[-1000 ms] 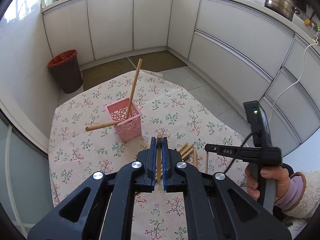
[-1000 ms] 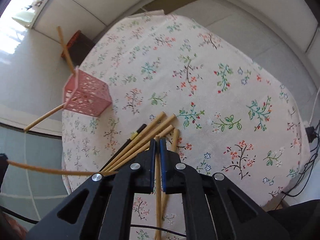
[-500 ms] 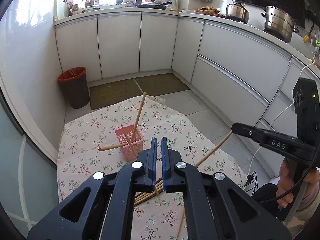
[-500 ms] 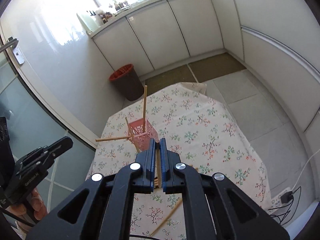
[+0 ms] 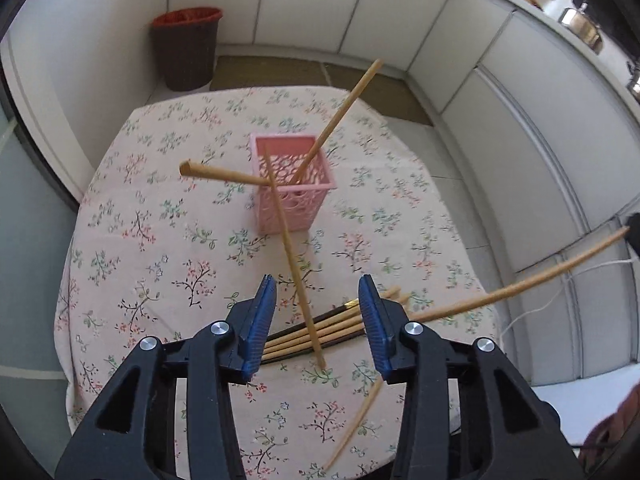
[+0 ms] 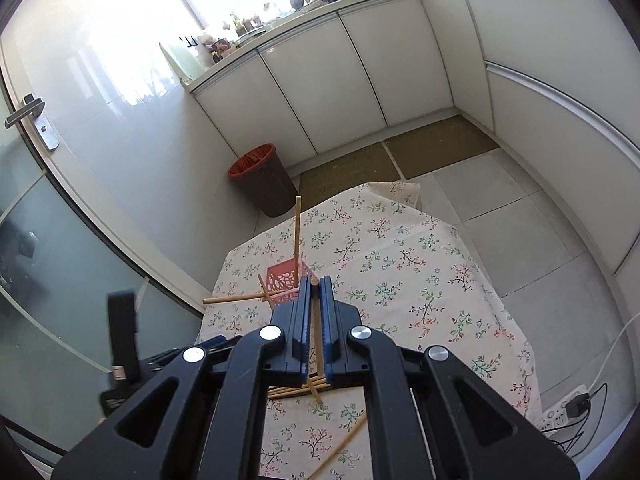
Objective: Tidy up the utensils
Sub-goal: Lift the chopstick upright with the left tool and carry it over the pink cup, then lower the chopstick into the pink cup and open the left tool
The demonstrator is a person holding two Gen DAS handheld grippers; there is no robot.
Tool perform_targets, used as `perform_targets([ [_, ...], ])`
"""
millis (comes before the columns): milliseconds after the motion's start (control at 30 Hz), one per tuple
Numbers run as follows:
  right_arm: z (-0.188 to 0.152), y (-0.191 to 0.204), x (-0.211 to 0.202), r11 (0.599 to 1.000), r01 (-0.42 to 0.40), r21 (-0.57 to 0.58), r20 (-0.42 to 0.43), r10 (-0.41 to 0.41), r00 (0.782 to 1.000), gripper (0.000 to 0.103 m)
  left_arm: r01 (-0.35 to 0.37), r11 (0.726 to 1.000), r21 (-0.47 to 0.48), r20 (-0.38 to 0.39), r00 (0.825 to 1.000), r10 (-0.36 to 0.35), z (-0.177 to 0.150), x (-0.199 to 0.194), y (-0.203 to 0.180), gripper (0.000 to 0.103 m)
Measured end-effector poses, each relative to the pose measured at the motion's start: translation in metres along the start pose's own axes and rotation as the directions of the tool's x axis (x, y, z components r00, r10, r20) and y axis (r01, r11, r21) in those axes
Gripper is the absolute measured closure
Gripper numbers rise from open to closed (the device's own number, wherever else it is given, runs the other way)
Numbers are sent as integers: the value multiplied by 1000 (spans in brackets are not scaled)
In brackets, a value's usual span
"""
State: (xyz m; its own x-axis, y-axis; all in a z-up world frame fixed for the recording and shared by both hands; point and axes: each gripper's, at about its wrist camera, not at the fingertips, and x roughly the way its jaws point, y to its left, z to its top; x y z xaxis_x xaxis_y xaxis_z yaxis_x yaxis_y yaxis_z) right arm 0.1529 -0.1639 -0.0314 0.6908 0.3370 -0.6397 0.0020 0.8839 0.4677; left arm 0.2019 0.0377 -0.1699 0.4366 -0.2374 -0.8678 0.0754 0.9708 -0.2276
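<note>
White kitchen cabinets (image 5: pixel 500 92) curve round a tiled floor, and a floral-clothed table (image 5: pixel 160 248) stands in the middle with bare floor along its far and right edges.

Nearest the left wrist camera, the left gripper (image 5: pixel 318 316) hangs over the near part of the table; its jaws have just been opening and now stand apart, pressing on nothing. A light wooden chopstick (image 5: pixel 294 264) runs through the gap between them, its lower end near the cloth and its upper end leaning on the pink basket's rim; whether the lower tip touches the cloth is hard to tell. Under the gripper lies a bundle of chopsticks (image 5: pixel 320 330), light and dark, partly hidden by the fingers. One loose chopstick (image 5: pixel 354 424) lies closer to the near edge.

From the right a long chopstick (image 5: pixel 520 284) juts in mid-air; the right gripper (image 6: pixel 315 312) is clamped on it, jaws closed tight, the stick's tip showing just past the fingertips.

Farther on, the pink basket (image 5: pixel 290 188) stands upright near the table's centre, with open cloth all round. Two chopsticks sit in it, one leaning up to the right, one poking out low to the left.

Beyond the table stands a brown waste bin (image 5: pixel 186 54) with a red liner.
</note>
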Motion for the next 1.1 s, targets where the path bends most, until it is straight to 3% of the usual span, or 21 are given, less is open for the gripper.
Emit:
perform_targets([
  [267, 6, -1, 20, 1000, 13, 2, -21, -13, 1000, 98, -104, 990, -99, -6, 995, 104, 29, 63, 13, 63],
  [300, 6, -2, 22, 1000, 15, 3, -23, -14, 1000, 98, -114, 988, -101, -11, 994, 113, 32, 68, 13, 67],
  [333, 7, -3, 24, 1000, 17, 4, -25, -17, 1000, 98, -122, 987, -102, -20, 993, 120, 34, 74, 14, 81],
  [433, 8, -8, 28, 1000, 19, 12, -33, -18, 999, 98, -122, 988, -90, -4, 993, 122, 32, 76, 13, 96],
  [533, 9, -10, 30, 1000, 23, 12, -36, -22, 999, 98, -138, 990, -40, 71, 987, 141, 21, 55, 4, 97],
  [733, 10, -4, 25, 1000, 4, 1, -21, -4, 1000, 98, -82, 997, 14, 193, 978, 78, 7, -7, -13, 97],
  [1100, 23, 12, -4, 999, -20, -32, 50, 22, 999, 98, -42, 992, 117, 368, 930, -4, 16, -106, -40, 97],
])
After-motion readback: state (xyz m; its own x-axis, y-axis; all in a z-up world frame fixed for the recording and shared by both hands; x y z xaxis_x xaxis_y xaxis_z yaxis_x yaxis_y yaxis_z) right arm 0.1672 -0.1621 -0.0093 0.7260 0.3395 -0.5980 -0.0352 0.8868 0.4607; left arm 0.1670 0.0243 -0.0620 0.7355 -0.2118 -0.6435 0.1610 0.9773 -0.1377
